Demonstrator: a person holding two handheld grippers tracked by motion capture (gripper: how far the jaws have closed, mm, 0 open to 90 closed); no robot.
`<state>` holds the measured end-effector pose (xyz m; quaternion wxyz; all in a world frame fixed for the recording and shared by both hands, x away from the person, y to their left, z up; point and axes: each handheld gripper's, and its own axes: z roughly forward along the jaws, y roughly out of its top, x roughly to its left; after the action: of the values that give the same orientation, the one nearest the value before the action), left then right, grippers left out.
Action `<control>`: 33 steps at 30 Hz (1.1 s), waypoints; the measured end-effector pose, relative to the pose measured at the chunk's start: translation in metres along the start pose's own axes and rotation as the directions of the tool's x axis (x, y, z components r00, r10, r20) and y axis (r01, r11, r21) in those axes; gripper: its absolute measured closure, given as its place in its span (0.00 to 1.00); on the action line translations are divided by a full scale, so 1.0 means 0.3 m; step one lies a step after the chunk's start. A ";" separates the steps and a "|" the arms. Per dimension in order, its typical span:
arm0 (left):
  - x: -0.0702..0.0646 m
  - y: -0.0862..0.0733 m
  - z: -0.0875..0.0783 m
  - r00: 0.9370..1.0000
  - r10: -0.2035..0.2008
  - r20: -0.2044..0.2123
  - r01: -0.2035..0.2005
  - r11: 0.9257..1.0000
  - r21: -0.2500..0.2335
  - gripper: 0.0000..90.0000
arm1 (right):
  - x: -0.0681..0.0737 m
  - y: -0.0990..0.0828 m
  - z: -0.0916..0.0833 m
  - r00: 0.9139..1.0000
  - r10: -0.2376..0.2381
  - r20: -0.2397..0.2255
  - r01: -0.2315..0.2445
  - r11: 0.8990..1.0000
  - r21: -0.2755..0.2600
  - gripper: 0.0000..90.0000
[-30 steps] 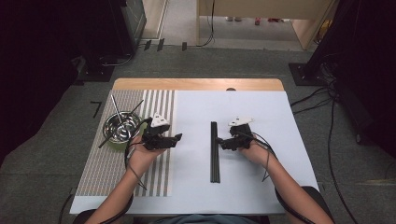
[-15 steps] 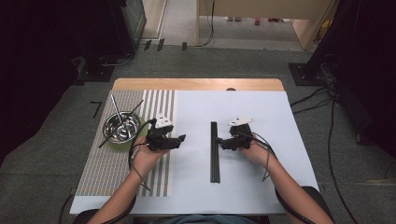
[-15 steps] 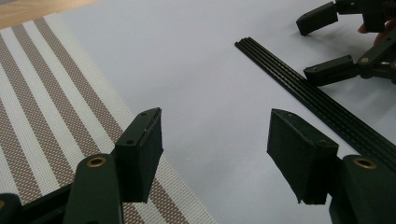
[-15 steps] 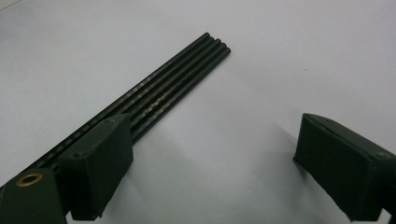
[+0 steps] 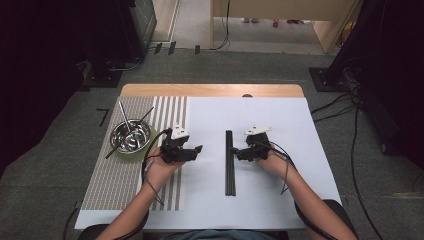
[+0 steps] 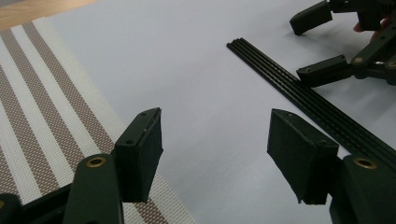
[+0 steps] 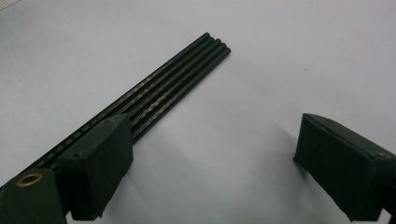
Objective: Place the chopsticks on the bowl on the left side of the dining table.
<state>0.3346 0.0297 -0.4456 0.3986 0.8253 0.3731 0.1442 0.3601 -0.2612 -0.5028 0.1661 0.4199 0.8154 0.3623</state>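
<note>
A bundle of several thin black rods [image 5: 229, 162] lies side by side on the white sheet, running away from the person. My left gripper [image 5: 196, 153] hovers left of the bundle, at the edge of the striped mat, jaws pointing right. In the left gripper view the left gripper [image 6: 217, 140] stands open over bare sheet, with the rods [image 6: 327, 114] off to the right. My right gripper [image 5: 237, 153] sits just right of the bundle, jaws pointing left. The right gripper view shows that gripper [image 7: 215, 158] open, with the rods [image 7: 173, 84] passing behind one jaw.
A striped placemat [image 5: 115, 185] covers the table's left part. On it a metal bowl [image 5: 131, 136] rests on a green coaster with two thin sticks leaning in it. A wooden strip [image 5: 210, 90] edges the far side. Cables trail from both grippers.
My left gripper has shifted slightly to the right, toward the rods. The right gripper and the rods have stayed put.
</note>
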 end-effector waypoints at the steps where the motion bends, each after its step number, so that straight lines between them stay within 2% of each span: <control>1: -0.003 0.000 0.002 1.000 0.000 0.003 0.000 1.000 0.000 0.40 | 0.000 0.000 0.000 1.000 0.000 0.000 0.000 1.000 0.000 0.12; 23: -0.058 -0.006 0.045 1.000 0.017 0.011 -0.017 1.000 0.014 0.39 | 0.000 0.000 0.000 1.000 0.001 0.000 -0.001 1.000 0.000 0.12; 28: -0.076 -0.009 0.048 1.000 0.028 -0.010 -0.028 1.000 -0.008 0.39 | 0.000 0.000 0.000 1.000 0.001 0.000 -0.001 1.000 0.000 0.12; 33: -0.091 -0.015 0.063 1.000 0.029 0.002 -0.029 1.000 0.003 0.39 | 0.000 0.000 0.000 1.000 0.000 0.000 0.000 1.000 0.000 0.12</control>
<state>0.3240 0.0010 -0.4595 0.3956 0.8315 0.3608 0.1484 0.3601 -0.2611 -0.5028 0.1662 0.4201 0.8152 0.3623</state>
